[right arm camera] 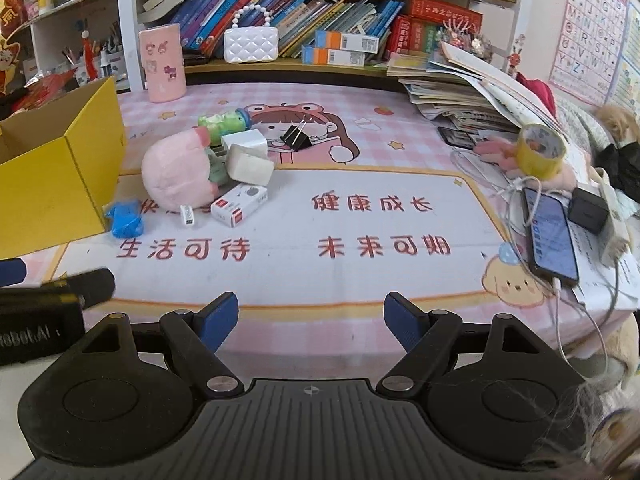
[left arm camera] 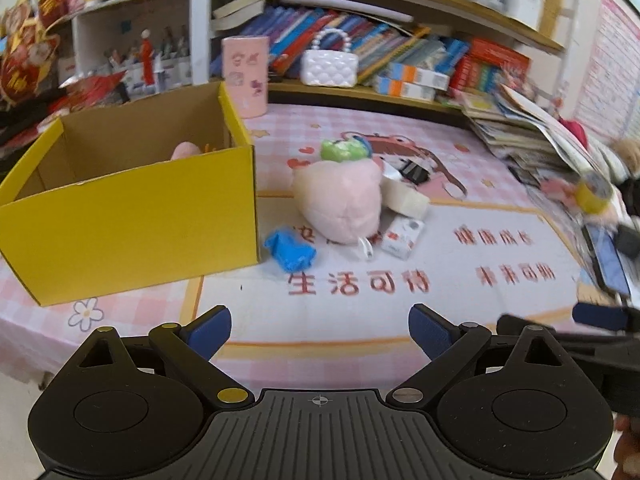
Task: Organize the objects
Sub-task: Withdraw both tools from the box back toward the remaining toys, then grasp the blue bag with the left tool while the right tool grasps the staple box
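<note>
Soft pink plush lying mid-tabletop among small rigid white boxes, a black metal binder clip and crumpled blue plastic. Just left, an open yellow cardboard box with plain brown inner walls holds a pink item. Left gripper and right gripper: blue-padded fingers spread wide, holding nothing, above the printed cloth tabletop.

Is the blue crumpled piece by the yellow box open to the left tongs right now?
Probably yes: the left tongs stand open and empty, and only bare tablecloth lies before the blue crumpled piece.
</note>
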A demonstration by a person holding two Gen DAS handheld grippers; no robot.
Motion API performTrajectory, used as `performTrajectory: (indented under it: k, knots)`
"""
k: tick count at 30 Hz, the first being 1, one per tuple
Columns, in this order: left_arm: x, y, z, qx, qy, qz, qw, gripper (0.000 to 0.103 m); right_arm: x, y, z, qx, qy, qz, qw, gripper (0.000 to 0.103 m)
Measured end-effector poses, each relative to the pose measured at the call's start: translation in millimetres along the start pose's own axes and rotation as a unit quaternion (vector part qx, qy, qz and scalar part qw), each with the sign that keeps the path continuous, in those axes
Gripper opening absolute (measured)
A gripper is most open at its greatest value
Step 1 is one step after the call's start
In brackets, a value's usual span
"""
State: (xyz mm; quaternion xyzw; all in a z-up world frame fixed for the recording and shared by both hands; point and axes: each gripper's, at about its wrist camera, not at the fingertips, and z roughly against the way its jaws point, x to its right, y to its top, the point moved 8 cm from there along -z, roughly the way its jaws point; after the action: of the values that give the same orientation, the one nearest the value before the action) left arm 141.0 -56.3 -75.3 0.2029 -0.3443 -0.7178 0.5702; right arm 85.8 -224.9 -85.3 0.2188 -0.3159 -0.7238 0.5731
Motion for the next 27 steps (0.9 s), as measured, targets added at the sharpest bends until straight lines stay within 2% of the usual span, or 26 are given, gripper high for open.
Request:
performTrajectory:
  k: [3, 6, 10, 13, 17, 19, 23, 25, 27]
  knots:
    - [2.3, 9.8, -10.7, 0.009, 0.016, 0.002, 0.9998, 0.093, 3.3, 8.7, -12.3, -0.003, 0.014, 0.005, 1.0, 0.079]
    - [4.0, 19.2, -25.6, 0.011, 0.042, 0.005, 0.999, 0.078, 4.2, 19.0, -23.7, -0.002, 0.028, 0.016, 0.999, 0.079]
    - [-1.2, 27.3, -48.7, 0.004, 0.072, 0.04, 0.9966, 0.059, 1.3, 31.2, -36.5, 0.005, 0.048, 0.044, 0.998, 0.079]
    - [-6.3, 31.8, -65.6, -0.001, 0.093, 0.064, 0.9935, 0.055, 0.1, 39.4, -47.0, 0.006, 0.064, 0.065, 0.996, 0.079]
    - [-4.9, 36.2, -82.9, -0.006, 0.112, 0.072, 0.9911, 0.052, 1.6, 47.2, -59.9, 0.001, 0.079, 0.082, 0.993, 0.078]
    - [-5.7, 35.9, -91.8, -0.014, 0.124, 0.077, 0.9892, 0.045, 3.1, 50.0, -64.9, 0.0, 0.084, 0.092, 0.992, 0.078]
    - [-7.7, 30.4, -104.7, -0.033, 0.138, 0.107, 0.984, 0.039, 6.3, 56.7, -72.3, 0.004, 0.096, 0.108, 0.99, 0.078]
    - [-8.1, 27.3, -106.9, -0.034, 0.148, 0.114, 0.9818, 0.031, 6.1, 58.5, -75.9, 0.004, 0.105, 0.113, 0.988, 0.078]
    - [-8.5, 27.1, -106.0, -0.032, 0.151, 0.114, 0.9814, 0.03, 4.6, 59.6, -79.4, 0.002, 0.117, 0.116, 0.986, 0.078]
